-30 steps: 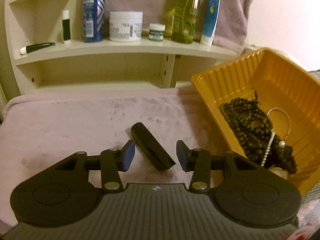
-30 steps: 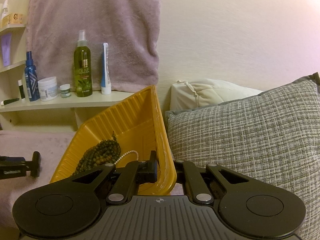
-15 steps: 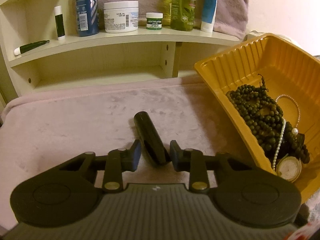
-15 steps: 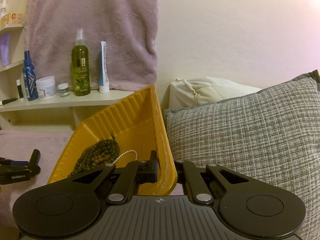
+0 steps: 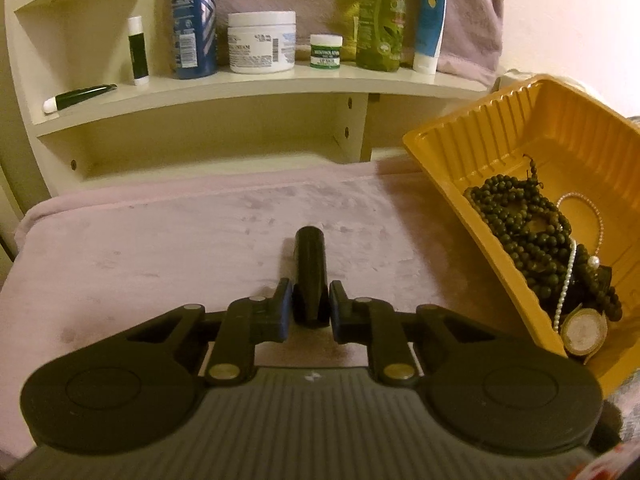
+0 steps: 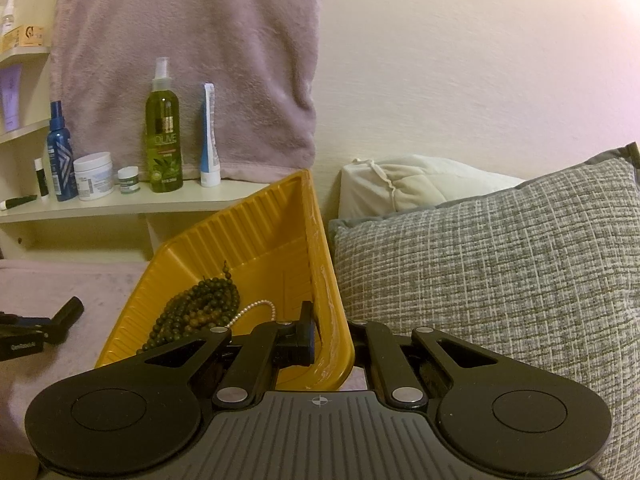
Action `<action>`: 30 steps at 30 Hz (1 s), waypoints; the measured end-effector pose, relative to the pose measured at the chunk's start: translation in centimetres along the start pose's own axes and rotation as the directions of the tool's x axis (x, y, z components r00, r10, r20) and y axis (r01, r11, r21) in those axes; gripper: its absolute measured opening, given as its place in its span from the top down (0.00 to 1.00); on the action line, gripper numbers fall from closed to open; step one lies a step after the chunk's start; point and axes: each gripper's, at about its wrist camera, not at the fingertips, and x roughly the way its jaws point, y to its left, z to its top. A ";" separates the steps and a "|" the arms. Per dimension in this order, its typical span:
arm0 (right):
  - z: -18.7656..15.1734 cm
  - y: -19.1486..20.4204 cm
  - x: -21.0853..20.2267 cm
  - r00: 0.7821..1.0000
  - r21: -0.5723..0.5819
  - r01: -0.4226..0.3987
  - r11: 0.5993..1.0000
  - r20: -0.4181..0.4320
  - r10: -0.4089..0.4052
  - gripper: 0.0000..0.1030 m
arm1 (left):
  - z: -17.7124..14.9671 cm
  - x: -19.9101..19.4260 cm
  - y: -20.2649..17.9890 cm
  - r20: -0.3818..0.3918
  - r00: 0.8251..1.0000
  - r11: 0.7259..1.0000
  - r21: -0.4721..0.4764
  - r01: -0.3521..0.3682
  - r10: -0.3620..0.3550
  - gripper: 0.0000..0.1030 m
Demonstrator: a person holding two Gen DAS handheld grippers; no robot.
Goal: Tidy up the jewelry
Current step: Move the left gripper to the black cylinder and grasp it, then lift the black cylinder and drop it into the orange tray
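My left gripper [image 5: 310, 308] is shut on a black oblong case [image 5: 310, 276] that lies on the pink plush cover [image 5: 160, 256]. The case also shows at the left of the right wrist view [image 6: 66, 318]. A yellow plastic tray [image 5: 520, 132] sits tilted to the right, holding dark green bead strands [image 5: 516, 224], a pearl string [image 5: 568, 280] and a round watch face [image 5: 584, 330]. My right gripper [image 6: 330, 338] is shut on the tray's near rim [image 6: 332, 320], one finger inside, one outside.
A cream shelf [image 5: 260, 84] behind holds a blue bottle [image 5: 192, 20], a white jar [image 5: 262, 42], a small green jar [image 5: 326, 51], a green spray bottle [image 6: 163, 136] and a tube [image 6: 209, 136]. A grey woven pillow [image 6: 500, 272] lies right of the tray.
My left gripper moved forward around the black case and closed on it; the case now points straight ahead. The right gripper kept its hold on the tray rim.
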 end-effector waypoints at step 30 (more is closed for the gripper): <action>0.3 0.3 -0.1 1.000 -0.007 -0.002 1.000 0.004 0.002 0.94 | 3.1 -4.4 -3.2 0.103 0.959 0.960 -0.070 0.273 -0.265 0.84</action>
